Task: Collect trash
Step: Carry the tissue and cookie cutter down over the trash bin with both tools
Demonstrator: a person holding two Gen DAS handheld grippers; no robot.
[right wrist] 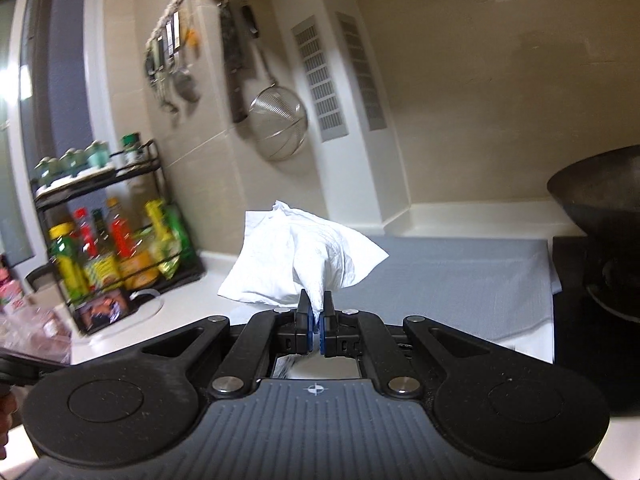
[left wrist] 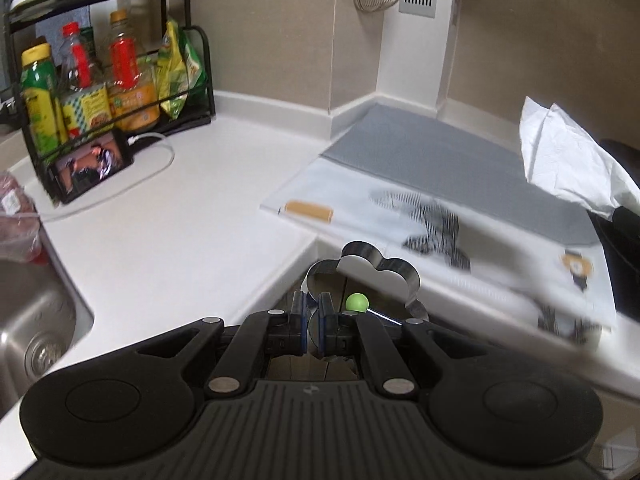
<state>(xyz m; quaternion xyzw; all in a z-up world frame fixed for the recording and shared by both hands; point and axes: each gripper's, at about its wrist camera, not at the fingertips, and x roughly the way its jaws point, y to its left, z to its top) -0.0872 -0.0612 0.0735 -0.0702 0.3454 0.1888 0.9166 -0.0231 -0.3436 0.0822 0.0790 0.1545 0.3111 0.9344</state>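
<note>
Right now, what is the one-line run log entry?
left gripper: shut on metal cookie cutter | right gripper: shut on white tissue | both above countertop

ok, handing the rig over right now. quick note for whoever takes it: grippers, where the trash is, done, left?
Left gripper: shut on a cloud-shaped metal ring mould with a green-tipped pick by it, held just off the counter edge.
Right gripper: shut on a crumpled white tissue, lifted above the grey mat.
Done: both pieces picked up.
Left: no bin in either view; find it and drop both. Check the printed sheet on the mat, where a small tan item lies; too blurred to identify.
</note>
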